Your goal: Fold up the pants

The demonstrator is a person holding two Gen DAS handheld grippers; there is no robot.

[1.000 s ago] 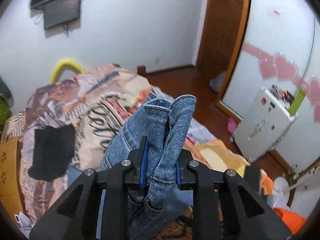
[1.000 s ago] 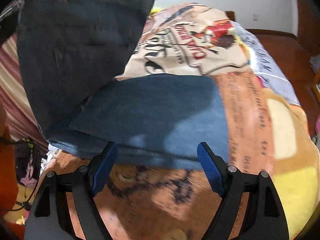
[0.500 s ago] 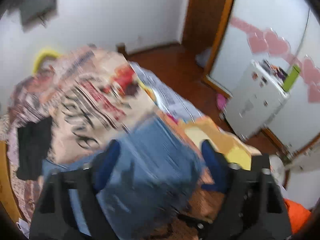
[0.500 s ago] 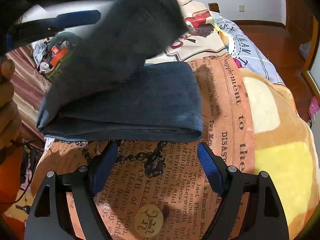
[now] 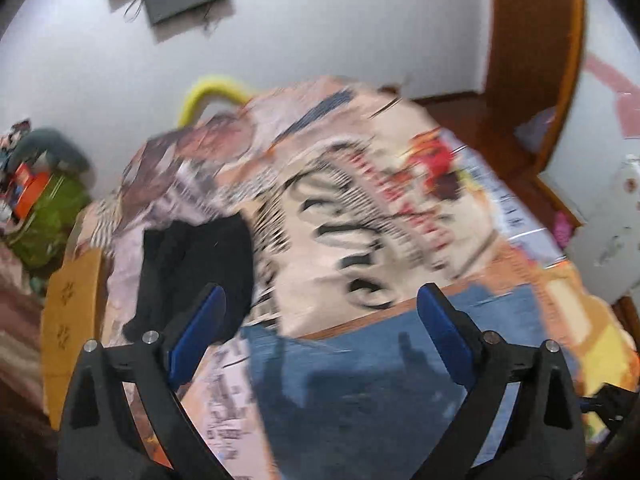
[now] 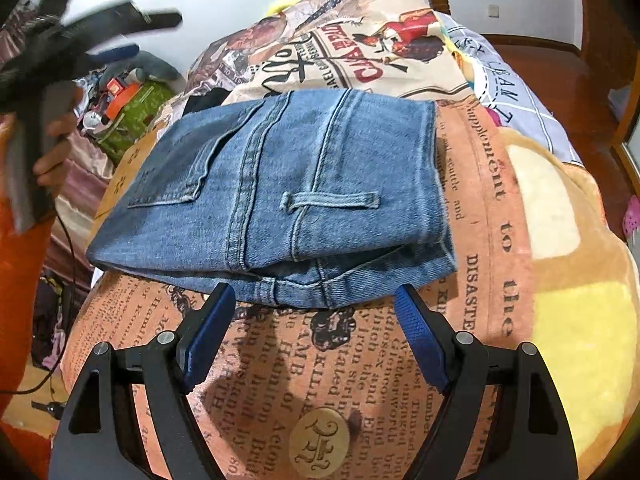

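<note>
The blue jeans [image 6: 296,196] lie folded into a flat stack on the printed blanket, waistband and back pocket on top. My right gripper [image 6: 316,320] is open and empty, just in front of the near edge of the jeans. My left gripper [image 5: 320,320] is open and empty, raised above the jeans [image 5: 380,368], which look blurred in the left wrist view. In the right wrist view the left gripper [image 6: 96,36] shows blurred at the upper left, held in a hand, apart from the jeans.
The printed blanket [image 6: 500,208] covers the bed. A black garment [image 5: 192,268] lies on it beyond the jeans to the left. Clutter and a green bag [image 6: 132,116] sit off the bed's left side. A wooden door [image 5: 532,52] and white cabinet [image 5: 608,220] stand on the right.
My left gripper, shut on the jeans' waistband one second ago, laid it over the stack, opened and lifted away. The jeans now lie folded. My right gripper stayed open in front of them.
</note>
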